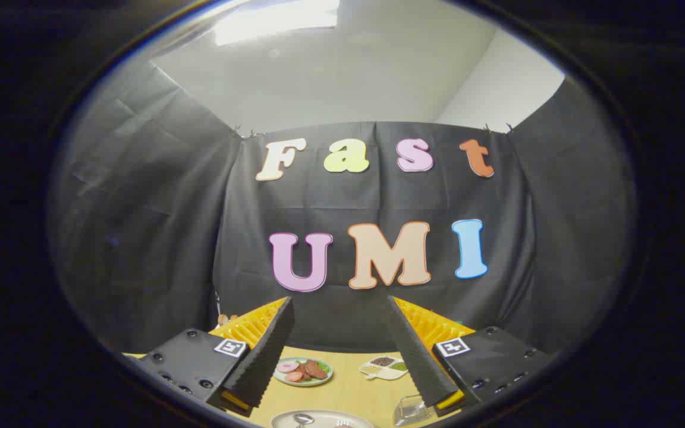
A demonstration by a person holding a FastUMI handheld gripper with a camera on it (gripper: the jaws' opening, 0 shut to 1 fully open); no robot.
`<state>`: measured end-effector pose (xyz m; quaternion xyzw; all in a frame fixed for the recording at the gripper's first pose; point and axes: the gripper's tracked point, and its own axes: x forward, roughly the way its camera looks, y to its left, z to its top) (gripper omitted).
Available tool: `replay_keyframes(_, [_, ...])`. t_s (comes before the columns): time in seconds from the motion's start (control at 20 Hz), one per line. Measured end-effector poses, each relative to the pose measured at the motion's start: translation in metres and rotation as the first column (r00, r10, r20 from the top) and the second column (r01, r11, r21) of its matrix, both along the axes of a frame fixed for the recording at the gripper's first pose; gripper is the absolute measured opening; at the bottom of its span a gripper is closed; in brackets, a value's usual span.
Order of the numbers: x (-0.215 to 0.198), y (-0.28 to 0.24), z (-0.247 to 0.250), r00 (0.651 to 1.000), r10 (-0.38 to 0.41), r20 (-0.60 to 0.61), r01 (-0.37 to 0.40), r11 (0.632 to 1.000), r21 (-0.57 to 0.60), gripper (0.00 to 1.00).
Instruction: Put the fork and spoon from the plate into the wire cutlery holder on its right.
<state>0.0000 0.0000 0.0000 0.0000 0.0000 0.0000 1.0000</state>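
1. While we hold the gripper [339,351] well above the table [348,392] in the gripper view, its fingers [268,351] are spread wide apart and grasp nothing; between them we see only the tabletop and the dishes beyond
2. Just below and ahead of the fingers lies the plate [321,419], and on it we make out the bowl of the spoon [302,419] and, beside it, the tines of the fork [343,422]; both are cut off low in the picture, so we cannot tell how their handles lie
3. To the plate's right, near the right finger, sits a pale see-through thing [409,410] that we take for the wire cutlery holder, though it is too blurred and cropped to be sure
4. Farther off on the table stand a dish of sliced food [303,371] and a divided dish [384,367], which play no part
5. We judge the task not yet begun: both pieces are on the plate, so two full pick-and-place trips are left
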Motion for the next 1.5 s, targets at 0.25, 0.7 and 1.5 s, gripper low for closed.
replay_keyframes(0.25, [0.006,-0.009,-0.005,1.000,-0.022,-0.023,0.022,1.000,-0.009,0.99])
replay_keyframes(0.7, [0.007,-0.008,-0.012,0.999,-0.005,-0.043,0.004,1.000,-0.028,0.99])
replay_keyframes(1.5, [0.010,-0.013,-0.019,0.999,0.007,-0.051,-0.009,0.999,-0.038,0.99])
